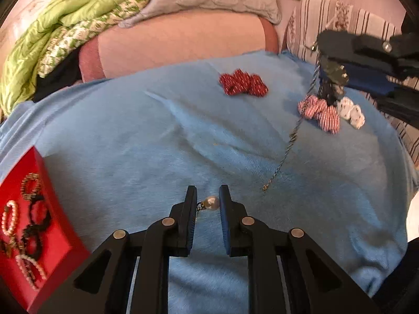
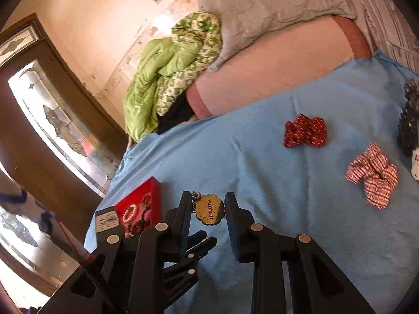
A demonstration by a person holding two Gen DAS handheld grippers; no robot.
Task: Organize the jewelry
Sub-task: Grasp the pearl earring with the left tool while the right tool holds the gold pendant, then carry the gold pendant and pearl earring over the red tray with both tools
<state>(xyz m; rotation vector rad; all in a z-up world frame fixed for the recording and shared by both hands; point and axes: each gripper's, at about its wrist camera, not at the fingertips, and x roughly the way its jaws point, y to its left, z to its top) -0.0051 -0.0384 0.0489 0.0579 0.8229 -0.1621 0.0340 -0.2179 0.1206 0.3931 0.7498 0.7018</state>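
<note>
Gold tag (image 2: 209, 210) pinched in my right gripper (image 2: 207, 210) lifts the chain (image 1: 288, 144) clear, while my left gripper (image 1: 208, 202) straddles the pearl (image 1: 212, 203), unclenched, bound for the red box (image 1: 39, 225).

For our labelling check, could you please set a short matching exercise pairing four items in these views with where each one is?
1. pearl bead
2. gold tag
3. pearl bracelet
4. dark red bow

A. in the red box
B. lying alone on the blue blanket
C. between the left gripper fingers
D. between the right gripper fingers

Pairs: 1-C, 2-D, 3-A, 4-B
</note>
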